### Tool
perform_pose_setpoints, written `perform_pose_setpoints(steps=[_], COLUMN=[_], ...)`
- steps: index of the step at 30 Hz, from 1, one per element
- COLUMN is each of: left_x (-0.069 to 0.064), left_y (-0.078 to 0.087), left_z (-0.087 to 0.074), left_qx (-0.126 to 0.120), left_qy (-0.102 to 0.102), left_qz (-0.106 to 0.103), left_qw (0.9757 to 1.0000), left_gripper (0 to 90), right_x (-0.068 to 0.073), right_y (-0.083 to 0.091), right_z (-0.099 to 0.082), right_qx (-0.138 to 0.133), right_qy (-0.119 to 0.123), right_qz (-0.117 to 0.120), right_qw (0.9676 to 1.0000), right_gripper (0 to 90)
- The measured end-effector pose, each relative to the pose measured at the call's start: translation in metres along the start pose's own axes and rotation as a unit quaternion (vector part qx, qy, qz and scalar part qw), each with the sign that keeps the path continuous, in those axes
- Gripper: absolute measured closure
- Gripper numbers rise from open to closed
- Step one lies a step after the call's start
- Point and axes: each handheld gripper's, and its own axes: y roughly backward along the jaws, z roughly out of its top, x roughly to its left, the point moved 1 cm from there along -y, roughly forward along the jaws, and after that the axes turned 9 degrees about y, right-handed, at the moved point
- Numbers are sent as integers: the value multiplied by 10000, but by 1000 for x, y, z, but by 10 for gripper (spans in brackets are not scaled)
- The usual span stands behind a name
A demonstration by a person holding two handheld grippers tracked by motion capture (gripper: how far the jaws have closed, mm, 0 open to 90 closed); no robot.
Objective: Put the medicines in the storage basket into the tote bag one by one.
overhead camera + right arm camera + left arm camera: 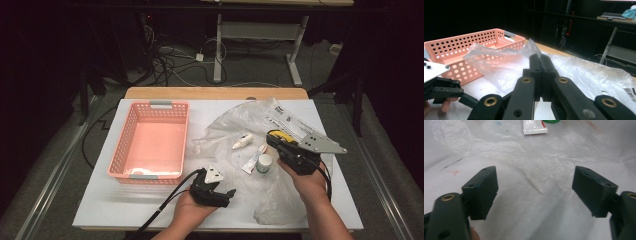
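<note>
High view: my left tongs at six o'clock gape empty above the desk; my right tongs at three o'clock pinch the plastic bag shut.

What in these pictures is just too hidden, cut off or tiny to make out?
- Label print on the small white dropper bottle: too small in the high view.
- Tube and green cap: cut off by the top edge of the left gripper view.
- Whether the right hand-held gripper pinches the clear plastic bag: its shut jaws cover the contact.
- Pink basket near corner: glare whitens its floor.
</note>
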Motion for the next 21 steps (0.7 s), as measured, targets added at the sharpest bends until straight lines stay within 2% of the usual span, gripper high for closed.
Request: perform_pose_setpoints(steps=[3, 6, 13, 15, 16, 17, 18, 21], left_x=[5, 9, 11, 11, 13, 15, 16, 23], left_y=[-5, -6, -10, -11, -12, -13, -14, -20], left_z=[3, 6, 9, 11, 13, 15, 17, 25], left_qx=[275, 189, 194, 186, 162, 141, 96, -8], left_qy=[248, 297, 391, 470, 445, 442, 510, 732], left_qz=[-51, -25, -43, -29, 15, 196, 349, 513], left_qw=[9993, 9994, 9990, 9987, 9989, 9987, 9980, 9960], left_gripper=[145, 144, 145, 145, 144, 144, 143, 143], right_x=[-2, -5, -16, -17, -17, -17, -17, -16], right_y=[3, 9, 34, 39, 42, 44, 45, 46], right_z=[-1, 0, 8, 10, 12, 13, 14, 15], right_qx=[-7, -59, -331, -380, -414, -433, -454, -470], right_qy=[5, -33, -99, -81, -75, -52, -58, -45], right_qz=[-26, -107, -385, -428, -442, -460, -463, -472], right_qw=[10000, 9999, 9987, 9983, 9981, 9980, 9979, 9978], right_gripper=[900, 900, 900, 900, 900, 900, 900, 900])
